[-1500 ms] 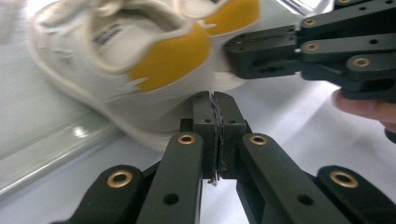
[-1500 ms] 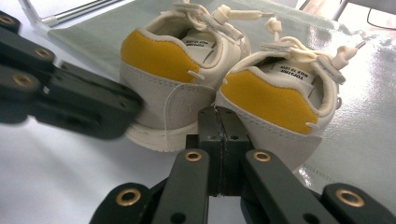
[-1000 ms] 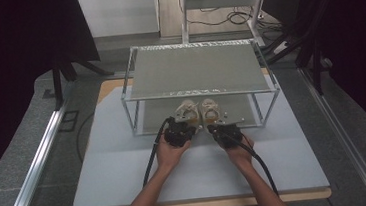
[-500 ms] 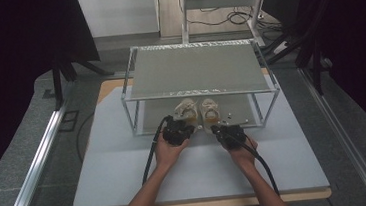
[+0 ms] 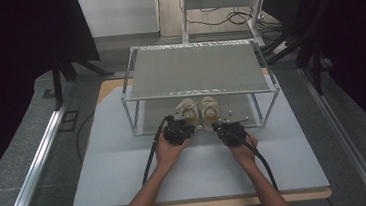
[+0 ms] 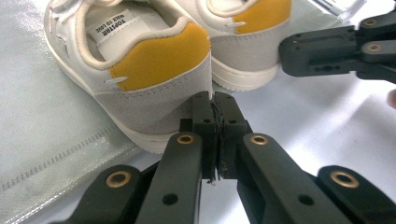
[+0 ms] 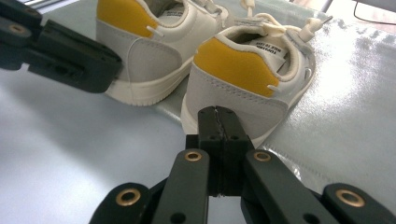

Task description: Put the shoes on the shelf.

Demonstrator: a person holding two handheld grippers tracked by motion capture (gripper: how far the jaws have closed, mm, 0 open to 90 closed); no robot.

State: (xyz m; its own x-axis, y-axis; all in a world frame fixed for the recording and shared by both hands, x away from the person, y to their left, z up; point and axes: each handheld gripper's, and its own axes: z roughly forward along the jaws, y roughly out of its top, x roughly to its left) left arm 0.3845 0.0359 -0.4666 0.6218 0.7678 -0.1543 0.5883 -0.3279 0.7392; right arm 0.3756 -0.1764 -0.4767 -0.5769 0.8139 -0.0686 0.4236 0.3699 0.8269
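A pair of small white sneakers with yellow heel tabs stands on the lower shelf of a metal rack (image 5: 200,92), heels toward me. The left shoe (image 5: 187,107) (image 6: 140,70) has my left gripper (image 5: 184,122) (image 6: 213,100) just behind its heel, jaws shut with nothing between them. I cannot tell whether the tips touch the heel. My right gripper (image 5: 218,126) (image 7: 217,114) is also shut and empty, tips close behind the heel of the right shoe (image 5: 209,106) (image 7: 252,70). Each gripper view shows the other gripper (image 6: 336,46) (image 7: 70,56) beside the neighbouring shoe.
The rack's grey top shelf (image 5: 198,69) overhangs the shoes, with thin metal posts (image 5: 134,117) at its corners. It stands on a pale blue-white board (image 5: 126,168) with free room in front and at both sides. Cables trail back from both grippers along the forearms.
The right hand has shifted slightly behind the right shoe. The left hand has kept still, and both pairs of jaws stay shut.
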